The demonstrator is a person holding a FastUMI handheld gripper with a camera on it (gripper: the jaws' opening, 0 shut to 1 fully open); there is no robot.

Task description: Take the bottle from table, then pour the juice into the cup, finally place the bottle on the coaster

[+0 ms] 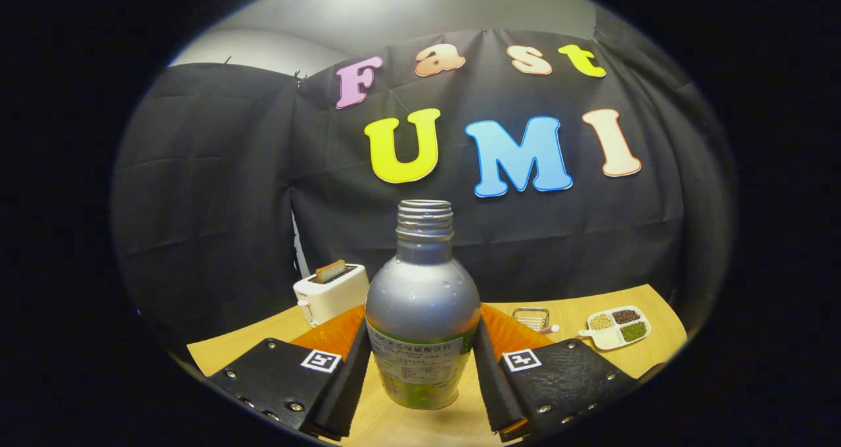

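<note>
The tongs (420, 375) were clenched on the bottle (422, 315), one finger pressing each side of its labelled lower body. The bottle stood upright and uncapped between them, its base apparently just above the desk (407, 424). Beyond it sat a white toaster (330, 292) holding a slice, a small wire rack (531, 317) and a divided dish of beans (616, 327).

Light falls from a bright ceiling patch above; the booth is rather dim. Soft glare lies on the open silver metal bottle (422, 289). The picture's edges bend strongly and darken.
</note>
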